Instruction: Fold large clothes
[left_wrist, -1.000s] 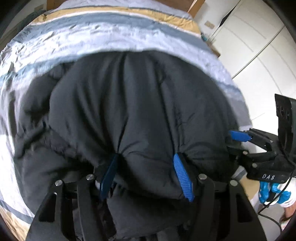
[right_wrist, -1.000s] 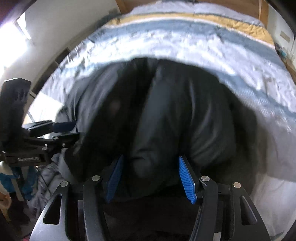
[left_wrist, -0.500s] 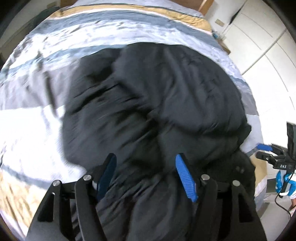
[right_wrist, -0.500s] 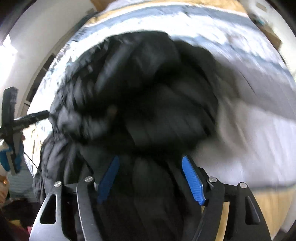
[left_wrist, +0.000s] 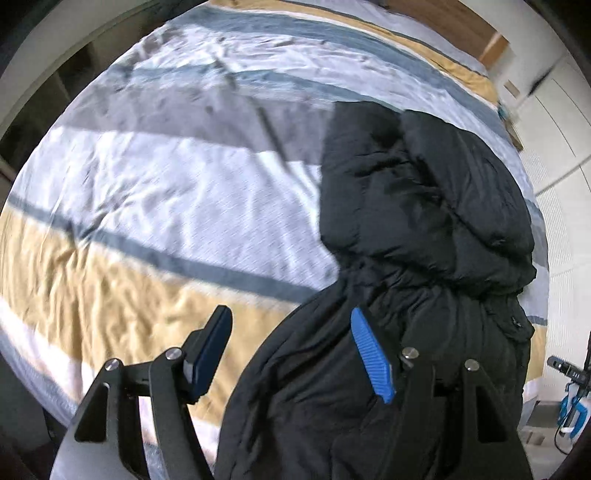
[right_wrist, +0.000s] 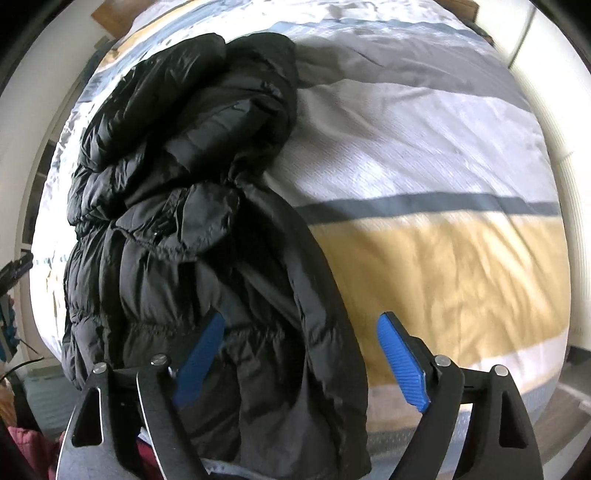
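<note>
A black puffer jacket (left_wrist: 424, 221) lies in a bunched heap on the striped bed cover (left_wrist: 147, 184), along the right of the left wrist view. My left gripper (left_wrist: 291, 350) hovers over the jacket's near edge, jaws apart. Its left finger (left_wrist: 210, 347) is free above the tan stripe and nothing is pinched. In the right wrist view the jacket (right_wrist: 177, 184) fills the left half. My right gripper (right_wrist: 301, 360) is opening. A hanging fold of the jacket sits between its pads (right_wrist: 402, 365), and the right pad does not touch it.
The bed cover (right_wrist: 443, 147) lies bare beside the jacket, in white, grey, blue and tan stripes. A wooden headboard (left_wrist: 461, 26) is at the far end and white wardrobe doors (left_wrist: 554, 122) stand beyond. The near bed edge is just under both grippers. Pink cloth (right_wrist: 26, 443) shows low left.
Both grippers held bunched jacket folds that filled the views. They have since let go and swung apart sideways. The jacket now rests on the bed, and the right jaws stand wider.
</note>
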